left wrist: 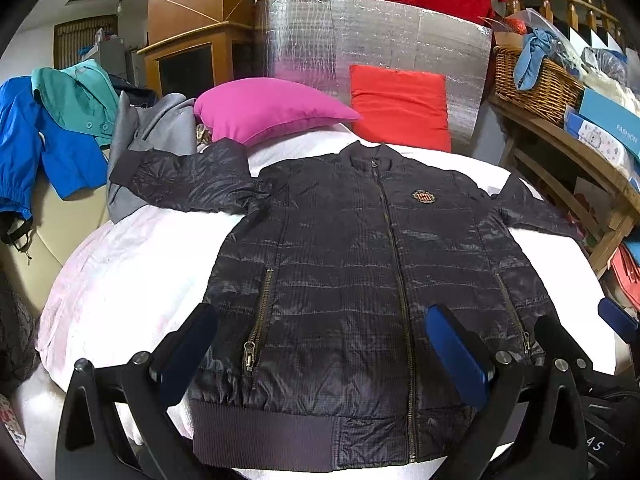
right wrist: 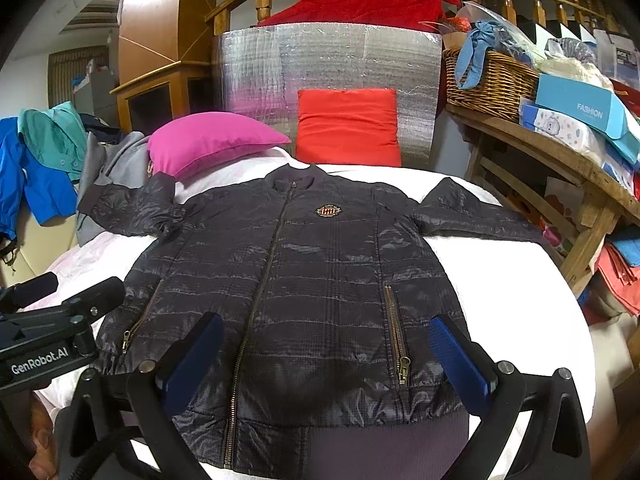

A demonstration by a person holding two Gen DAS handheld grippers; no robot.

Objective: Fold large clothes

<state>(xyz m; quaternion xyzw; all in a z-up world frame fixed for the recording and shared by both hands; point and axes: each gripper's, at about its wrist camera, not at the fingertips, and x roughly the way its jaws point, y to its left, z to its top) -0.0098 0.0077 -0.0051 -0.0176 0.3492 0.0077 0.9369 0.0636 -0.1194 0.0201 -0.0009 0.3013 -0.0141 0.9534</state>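
A black quilted jacket (left wrist: 360, 272) lies flat, front up and zipped, on a white bed (left wrist: 132, 276), with both sleeves spread outward. It also shows in the right wrist view (right wrist: 304, 280). My left gripper (left wrist: 320, 344) is open and empty, hovering above the jacket's lower hem on the left half. My right gripper (right wrist: 326, 356) is open and empty above the hem's right half. The right gripper's tips show at the edge of the left wrist view (left wrist: 580, 332). The left gripper's body shows in the right wrist view (right wrist: 52, 320).
A pink pillow (left wrist: 268, 110) and a red pillow (left wrist: 400, 108) lie at the bed's head before a silver foil panel (left wrist: 360, 40). Grey, blue and green clothes (left wrist: 76, 128) are piled at the left. A wooden shelf with a wicker basket (left wrist: 536, 80) and boxes stands at the right.
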